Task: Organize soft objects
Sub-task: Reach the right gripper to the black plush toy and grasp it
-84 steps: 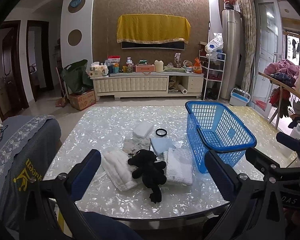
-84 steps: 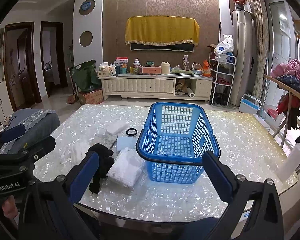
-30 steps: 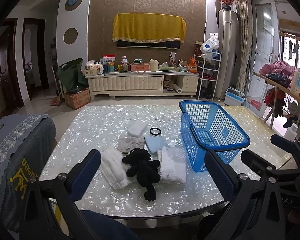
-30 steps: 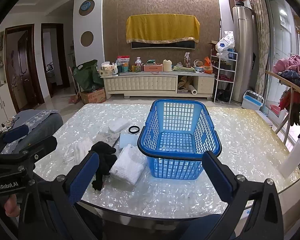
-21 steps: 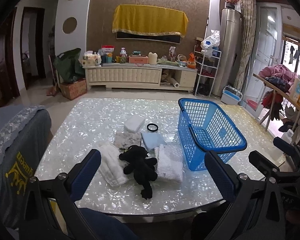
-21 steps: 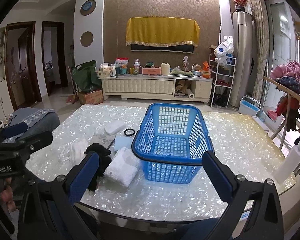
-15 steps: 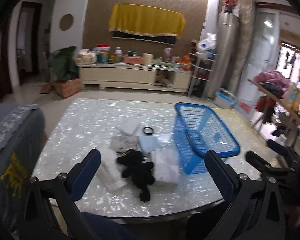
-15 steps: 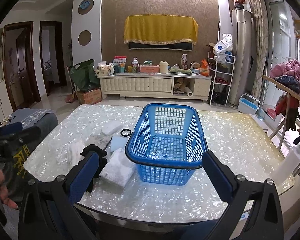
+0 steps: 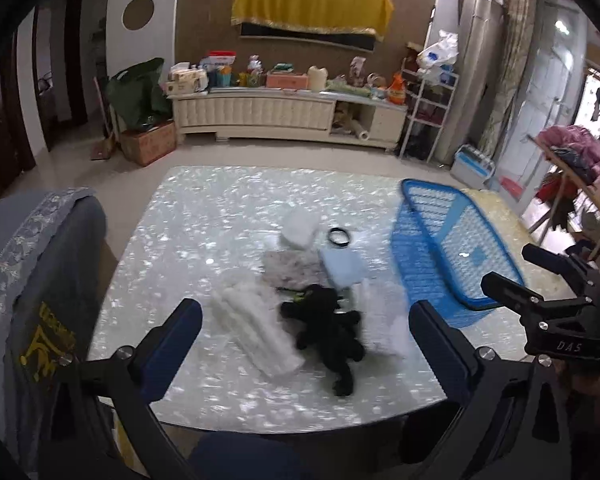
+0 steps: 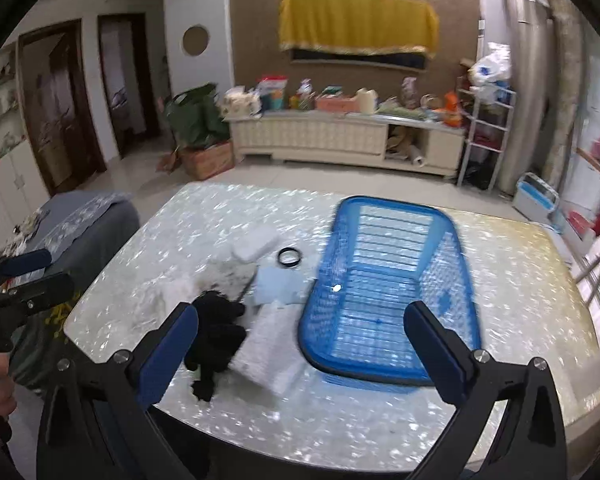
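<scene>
Presently both grippers are held spread wide and empty above the near edge of the table (image 9: 204,216): the left gripper (image 9: 300,334) is aimed at the cluster of soft items, and the right gripper (image 10: 300,334) is aimed between that cluster and the blue basket (image 10: 392,292). On the table a black plush toy (image 9: 326,326) is seen lying between a folded white towel (image 9: 256,332) on its left and another white cloth (image 9: 380,320) on its right, the latter lying just beside the basket. Farther back, a pale blue cloth (image 9: 342,266), a grey mottled cloth (image 9: 288,270), a white pad (image 9: 300,228) and a black ring (image 9: 339,236) are found, while nothing is seen inside the basket.
</scene>
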Available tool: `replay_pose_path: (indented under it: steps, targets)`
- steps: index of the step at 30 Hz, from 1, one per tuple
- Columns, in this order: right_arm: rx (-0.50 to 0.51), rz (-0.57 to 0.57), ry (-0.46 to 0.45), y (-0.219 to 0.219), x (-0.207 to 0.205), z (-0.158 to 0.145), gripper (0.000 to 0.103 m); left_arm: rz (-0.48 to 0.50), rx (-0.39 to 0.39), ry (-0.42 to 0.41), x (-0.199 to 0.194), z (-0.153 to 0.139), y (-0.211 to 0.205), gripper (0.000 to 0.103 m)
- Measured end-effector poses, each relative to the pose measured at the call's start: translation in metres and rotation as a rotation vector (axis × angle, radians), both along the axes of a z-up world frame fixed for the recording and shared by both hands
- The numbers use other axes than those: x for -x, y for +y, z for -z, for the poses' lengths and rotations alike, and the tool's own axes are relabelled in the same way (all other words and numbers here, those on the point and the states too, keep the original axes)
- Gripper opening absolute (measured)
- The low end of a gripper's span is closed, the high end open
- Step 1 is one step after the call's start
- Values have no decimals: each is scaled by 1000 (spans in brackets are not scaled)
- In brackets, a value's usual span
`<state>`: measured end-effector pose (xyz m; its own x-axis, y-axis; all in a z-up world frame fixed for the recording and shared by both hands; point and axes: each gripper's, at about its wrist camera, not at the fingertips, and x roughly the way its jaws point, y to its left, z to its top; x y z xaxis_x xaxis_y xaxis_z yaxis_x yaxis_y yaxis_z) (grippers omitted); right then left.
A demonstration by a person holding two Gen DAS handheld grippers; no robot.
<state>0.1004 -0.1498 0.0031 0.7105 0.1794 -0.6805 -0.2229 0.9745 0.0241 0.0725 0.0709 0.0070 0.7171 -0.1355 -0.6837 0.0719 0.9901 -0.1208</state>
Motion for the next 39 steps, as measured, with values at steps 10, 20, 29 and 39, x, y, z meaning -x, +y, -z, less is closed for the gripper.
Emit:
replay_pose_path:
  steps: [10,20,29,39]
  targets:
    - [55,-141,194,70,-49,39,103,-83,-59,96,-29,34,52,103]
    - [93,-207,377,119,-84,82,103,-96,-25,205,-56,85,95,103]
    - [130,-182,505,131,-103,124,91,-47,5,263,-77,118,104,103]
    - [165,-152,544,138,-119,149,81,10,30,291,-98,136,97,103]
